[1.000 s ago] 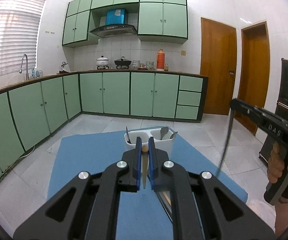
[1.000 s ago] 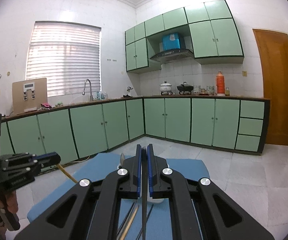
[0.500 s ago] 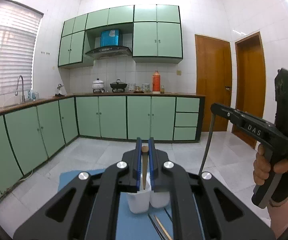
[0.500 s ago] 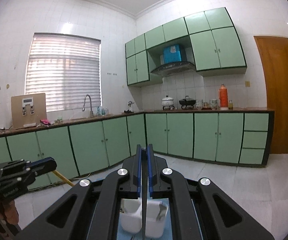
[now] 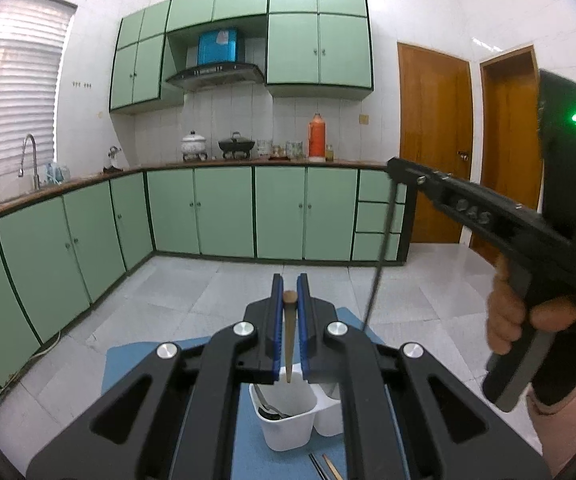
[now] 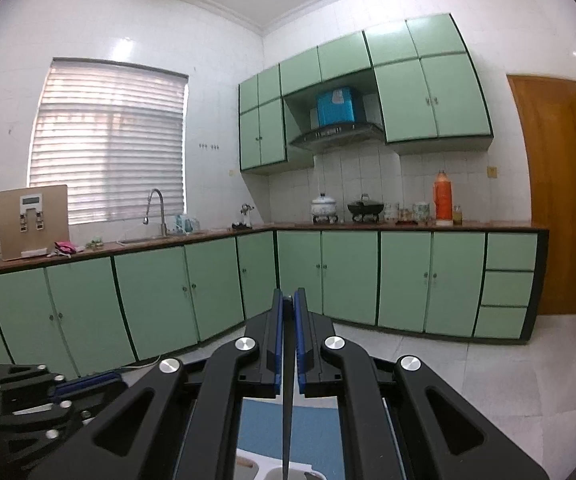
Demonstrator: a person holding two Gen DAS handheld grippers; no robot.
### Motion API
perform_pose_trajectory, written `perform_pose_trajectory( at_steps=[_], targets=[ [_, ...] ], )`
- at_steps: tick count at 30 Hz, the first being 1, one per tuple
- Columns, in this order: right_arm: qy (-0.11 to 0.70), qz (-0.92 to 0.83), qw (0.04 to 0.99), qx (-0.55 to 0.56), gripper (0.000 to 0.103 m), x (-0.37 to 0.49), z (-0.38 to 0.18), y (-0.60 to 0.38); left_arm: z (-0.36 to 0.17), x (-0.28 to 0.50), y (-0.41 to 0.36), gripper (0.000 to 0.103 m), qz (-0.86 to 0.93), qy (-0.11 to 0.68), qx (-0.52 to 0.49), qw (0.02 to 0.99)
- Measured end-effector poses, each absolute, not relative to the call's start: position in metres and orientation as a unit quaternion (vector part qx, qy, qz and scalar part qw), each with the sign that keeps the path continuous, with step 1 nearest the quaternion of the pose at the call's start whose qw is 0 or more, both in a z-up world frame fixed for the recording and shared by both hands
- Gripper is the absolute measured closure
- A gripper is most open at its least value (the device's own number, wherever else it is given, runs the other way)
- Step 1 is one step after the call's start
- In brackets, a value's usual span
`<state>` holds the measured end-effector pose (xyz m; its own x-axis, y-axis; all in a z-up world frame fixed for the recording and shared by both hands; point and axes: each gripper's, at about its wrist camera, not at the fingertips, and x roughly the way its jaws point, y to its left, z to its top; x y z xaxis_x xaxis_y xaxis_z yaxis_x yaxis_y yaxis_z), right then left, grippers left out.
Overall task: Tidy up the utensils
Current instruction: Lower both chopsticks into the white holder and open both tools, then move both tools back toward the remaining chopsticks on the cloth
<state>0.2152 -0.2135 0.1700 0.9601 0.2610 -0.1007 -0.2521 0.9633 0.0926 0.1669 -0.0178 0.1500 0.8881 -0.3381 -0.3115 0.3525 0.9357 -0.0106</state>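
Left wrist view
Left gripper (image 5: 290,292): closed on a wooden chopstick (image 5: 289,332), which is clamped between the blue pads and hangs tip down.
Holder (image 5: 284,420): a white two-part utensil holder is seen directly below the jaws, on a blue mat (image 5: 136,364); dark metal utensils lie in its nearer part.
Loose sticks (image 5: 325,466): a few are left on the mat below and just right of the holder.
Right gripper (image 5: 397,168): held up to the right by a hand (image 5: 527,320); a thin dark chopstick (image 5: 377,256) is pinched at its tip and hangs down.

Right wrist view
Right gripper (image 6: 289,304): fully closed on the thin dark chopstick (image 6: 287,400), which runs down between the pads.
Holder (image 6: 272,472): only its white rim is seen, below the stick's lower end.
Left gripper (image 6: 88,380): seen low at the left; its grip cannot be told here.
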Motion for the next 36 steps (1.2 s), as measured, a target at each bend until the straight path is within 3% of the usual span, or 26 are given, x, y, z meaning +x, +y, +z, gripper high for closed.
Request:
perform_pose_trajectory(
  at_steps=[22,23,26,29,31,33,36],
  targets=[
    [0.158,0.116,0.978,0.073,0.097,0.262,0.059,-0.225,0.068,0.232,-0.004,0.095,-0.17,0.256,0.002,0.952],
    [0.158,0.112,0.978,0.073,0.097,0.261,0.059,-0.227,0.066,0.233,-0.002,0.091,-0.17,0.258,0.001,0.951],
    [0.163,0.109,0.978,0.079,0.095,0.26,0.058,-0.231,0.062,0.234,0.005,0.056,-0.162,0.258,-0.015,0.952],
    [0.165,0.1,0.978,0.076,0.094,0.258,0.057,-0.236,0.062,0.23,0.012,0.051,-0.163,0.25,-0.033,0.954],
    [0.166,0.098,0.978,0.077,0.087,0.255,0.057,-0.24,0.063,0.228,0.015,0.049,-0.159,0.245,-0.038,0.956],
    [0.163,0.095,0.979,0.077,0.067,0.252,0.059,-0.242,0.066,0.224,0.019,0.044,-0.156,0.236,-0.04,0.958],
    [0.149,0.086,0.982,0.074,0.063,0.243,0.063,-0.246,0.071,0.217,0.022,0.034,-0.14,0.222,-0.039,0.964]
  ],
)
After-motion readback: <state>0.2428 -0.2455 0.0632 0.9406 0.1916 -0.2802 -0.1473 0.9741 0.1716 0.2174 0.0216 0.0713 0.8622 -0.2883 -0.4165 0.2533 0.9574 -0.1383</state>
